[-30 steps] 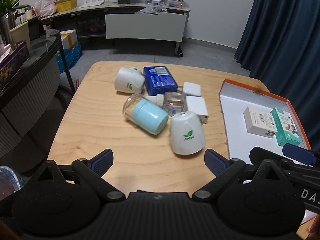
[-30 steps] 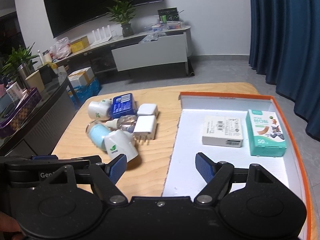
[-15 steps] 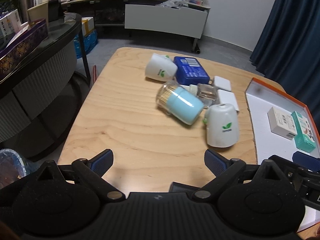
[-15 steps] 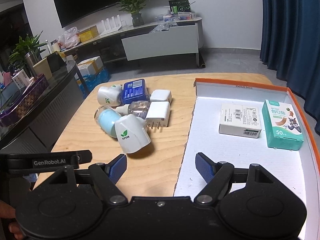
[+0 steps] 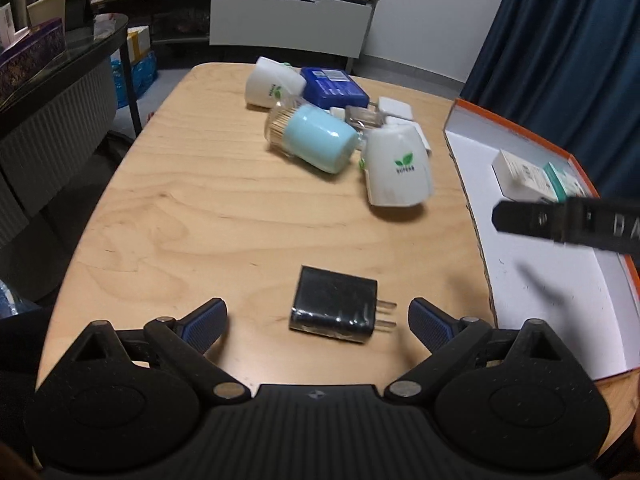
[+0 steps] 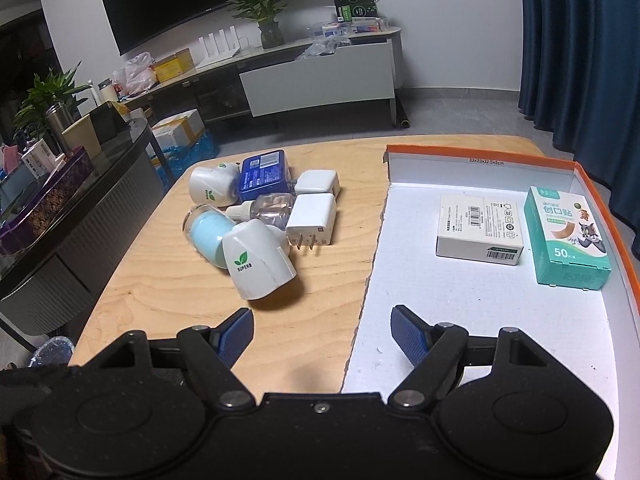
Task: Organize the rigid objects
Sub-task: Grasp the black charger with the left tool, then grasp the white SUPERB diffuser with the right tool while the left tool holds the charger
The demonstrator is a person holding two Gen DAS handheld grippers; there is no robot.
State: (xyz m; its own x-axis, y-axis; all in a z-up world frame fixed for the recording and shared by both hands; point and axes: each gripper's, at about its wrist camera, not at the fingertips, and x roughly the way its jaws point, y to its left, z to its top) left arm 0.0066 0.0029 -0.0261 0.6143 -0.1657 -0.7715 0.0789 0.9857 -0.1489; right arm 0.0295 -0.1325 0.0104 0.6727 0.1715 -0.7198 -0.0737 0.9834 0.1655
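Observation:
A black plug adapter (image 5: 334, 310) lies on the wooden table (image 5: 200, 208) between the fingers of my open left gripper (image 5: 318, 320). Farther back is a pile: two white "SUPERB" plug-in units (image 5: 398, 168) (image 6: 256, 258), a light blue toothpick jar (image 5: 312, 138), a clear refill bottle (image 6: 272, 206), a blue box (image 6: 264, 176) and two white chargers (image 6: 312, 218). An orange-rimmed white tray (image 6: 480, 312) on the right holds a white carton (image 6: 480, 230) and a green plaster box (image 6: 566, 240). My right gripper (image 6: 322, 336) is open and empty over the tray's left edge.
A dark glass side table (image 6: 60, 184) with boxes stands left of the wooden table. A TV bench (image 6: 316, 76) is at the back wall, and a blue curtain (image 6: 580, 40) hangs on the right. The right gripper's body (image 5: 568, 222) crosses the left wrist view above the tray.
The left gripper has pulled back and turned right, so the black adapter now shows between its fingers. The right gripper has risen and shifted slightly; both stayed open.

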